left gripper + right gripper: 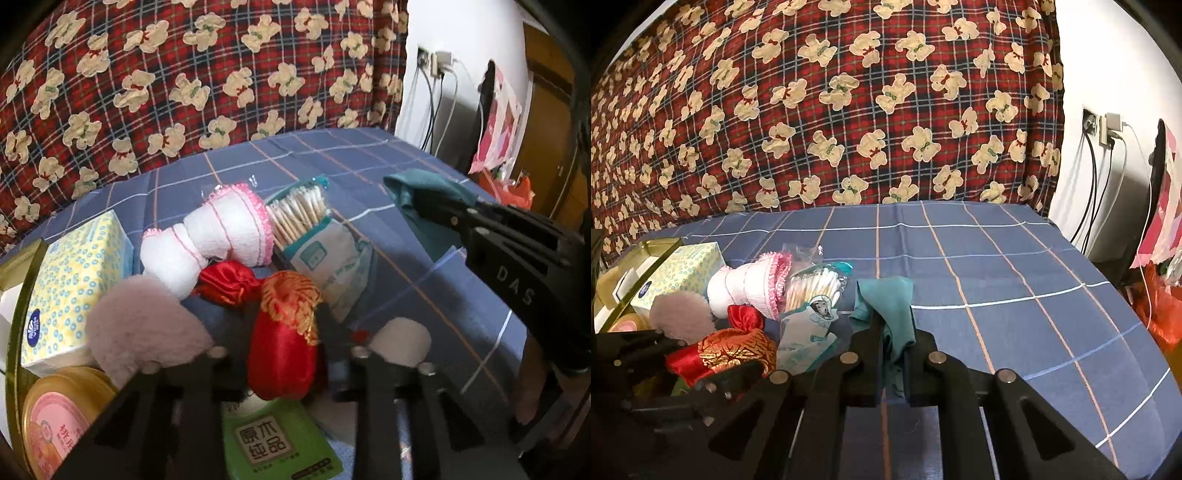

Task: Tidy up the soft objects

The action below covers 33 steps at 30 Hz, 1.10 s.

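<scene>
The left gripper (pixel 284 354) has its jaws narrowed onto the red satin pouch (pixel 282 354), which has a gold brocade collar. The pads press its slick, rounded body from both sides. The right gripper (pixel 894 350) is clamped tight on a teal cloth (pixel 886 299), a thin, limp fabric bunched between the fingers and draping toward 12 o'clock onto the blue checked bedsheet (pixel 1015 288).

Hazards:
1. Slippage. The satin is smooth and the pouch bulges; on lifting, it may squeeze out of the jaws.
2. Snagging. A second red satin bundle (pixel 225 282) lies at 11 o'clock of the pouch, apparently touching it, though the contact line is blurred. It may drag along.
3. Collateral displacement. The fluffy mauve puff (pixel 147 328) sits just beside the left finger at 9 o'clock and could be swept aside.
4. Spillage. The open bag of cotton swabs (pixel 299 218), at 12 o'clock, rests against the white knitted roll with pink trim (pixel 218 236); a knock could scatter the swabs.

The remaining clutter is firmer: a yellow patterned tissue box (pixel 74 280) at 10 o'clock, and a green tissue pack (pixel 277 443) under the pouch.
</scene>
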Motion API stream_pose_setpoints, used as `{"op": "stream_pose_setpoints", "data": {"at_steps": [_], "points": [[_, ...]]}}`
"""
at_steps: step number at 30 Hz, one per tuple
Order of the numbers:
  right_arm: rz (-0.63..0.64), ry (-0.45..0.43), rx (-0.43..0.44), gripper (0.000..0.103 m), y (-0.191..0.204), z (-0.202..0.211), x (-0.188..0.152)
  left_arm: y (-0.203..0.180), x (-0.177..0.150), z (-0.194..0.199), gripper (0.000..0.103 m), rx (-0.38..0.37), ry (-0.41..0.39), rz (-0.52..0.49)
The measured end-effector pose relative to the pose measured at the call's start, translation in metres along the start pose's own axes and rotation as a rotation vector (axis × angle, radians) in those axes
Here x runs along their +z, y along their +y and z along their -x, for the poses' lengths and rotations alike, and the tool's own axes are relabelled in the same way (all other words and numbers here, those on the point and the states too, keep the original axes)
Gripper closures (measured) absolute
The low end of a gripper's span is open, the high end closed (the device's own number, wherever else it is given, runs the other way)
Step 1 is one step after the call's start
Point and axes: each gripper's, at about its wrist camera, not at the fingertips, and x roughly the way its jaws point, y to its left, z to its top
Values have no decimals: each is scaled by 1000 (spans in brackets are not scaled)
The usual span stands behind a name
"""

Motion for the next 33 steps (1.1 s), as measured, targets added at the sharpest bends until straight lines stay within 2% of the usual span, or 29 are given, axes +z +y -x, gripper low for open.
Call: {"op": "stream_pose_setpoints", "data": {"at_steps": [4,12,33], "points": [[-14,-32,-12,94,-2,6,-1,1,1,7,88,-14,-39,-3],[-65,-57,6,94,-3,9,0,2,3,19,88,49,-110,-10],[-59,-144,13,94,24,19,1,25,-8,55,88,181,-295,62]]}}
